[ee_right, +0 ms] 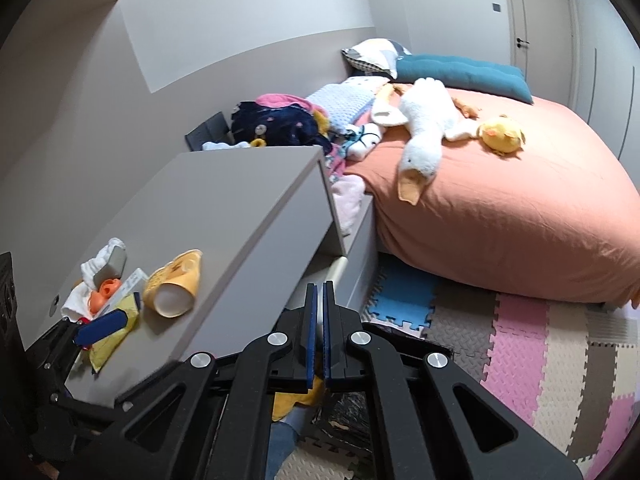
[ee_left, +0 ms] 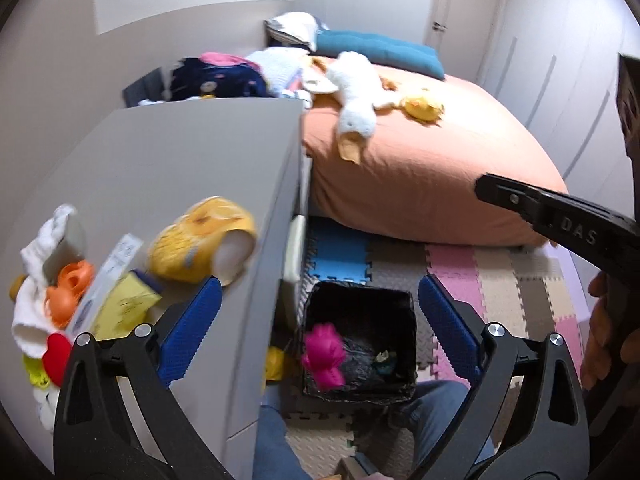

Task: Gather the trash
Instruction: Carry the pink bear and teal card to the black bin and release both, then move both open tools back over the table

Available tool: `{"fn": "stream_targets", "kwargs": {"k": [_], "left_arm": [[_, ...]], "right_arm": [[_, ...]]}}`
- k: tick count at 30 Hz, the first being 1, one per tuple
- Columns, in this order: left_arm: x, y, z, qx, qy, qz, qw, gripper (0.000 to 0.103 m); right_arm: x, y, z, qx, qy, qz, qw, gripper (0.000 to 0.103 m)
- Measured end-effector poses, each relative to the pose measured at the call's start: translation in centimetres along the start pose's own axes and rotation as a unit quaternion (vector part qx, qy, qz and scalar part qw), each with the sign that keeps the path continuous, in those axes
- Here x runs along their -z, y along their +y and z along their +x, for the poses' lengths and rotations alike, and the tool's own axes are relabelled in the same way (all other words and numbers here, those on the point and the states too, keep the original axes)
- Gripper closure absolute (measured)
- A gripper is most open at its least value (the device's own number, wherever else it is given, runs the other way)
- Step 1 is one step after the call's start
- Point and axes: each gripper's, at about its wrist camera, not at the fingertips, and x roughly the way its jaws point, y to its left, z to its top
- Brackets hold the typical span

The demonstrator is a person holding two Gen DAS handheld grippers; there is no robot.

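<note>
Inside one bin [ee_left: 402,388], one pink scrap [ee_left: 323,355].

"DAS" on right gripper [ee_left: 568,220] body

Orange bed [ee_right: 520,216], plush goose [ee_right: 424,136], foam mat [ee_right: 520,344]

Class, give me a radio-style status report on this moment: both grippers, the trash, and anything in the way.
Left gripper open above the black bin, pink trash inside. Right gripper shut, empty. Yellow paper cup lies on the grey dresser top. Nothing blocking it.
</note>
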Motion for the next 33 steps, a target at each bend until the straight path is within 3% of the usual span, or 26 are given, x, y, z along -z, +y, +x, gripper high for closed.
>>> {"fn": "stream_targets", "kwargs": {"k": [9, 29, 30, 31, 32, 33], "left_arm": [[-0.5, -0.9, 0.8, -0.004, 0.009, 0.01, 0.9999, 0.008], [-0.1, 1.8, -1.0, -0.013, -0.002, -0.012, 0.9998, 0.008], [0.0, 2.2, -1.1, -0.016, -0.002, -0.015, 0.9998, 0.008], [0.1, 2.6, -1.3, -0.019, -0.002, -0.018, 0.9997, 0.008], [0.2, 3.2, -1.5, -0.022, -0.002, -0.022, 0.9995, 0.008], [0.4, 3.5, -1.7, -0.023, -0.002, -0.024, 0.9994, 0.008]], "right_arm": [[0.0, -1.7, -0.3, 0.004, -0.004, 0.013, 1.0, 0.1], [-0.4, 0.6, -0.5, -0.009, -0.005, -0.006, 1.0, 0.099], [-0.4, 1.0, -0.4, -0.011, -0.004, -0.009, 1.0, 0.097], [-0.3, 1.3, -0.4, -0.011, -0.004, -0.011, 1.0, 0.087], [-0.3, 1.6, -0.3, -0.011, -0.005, -0.013, 1.0, 0.068], [-0.3, 2.0, -0.3, -0.01, -0.007, -0.015, 1.0, 0.06]]}}
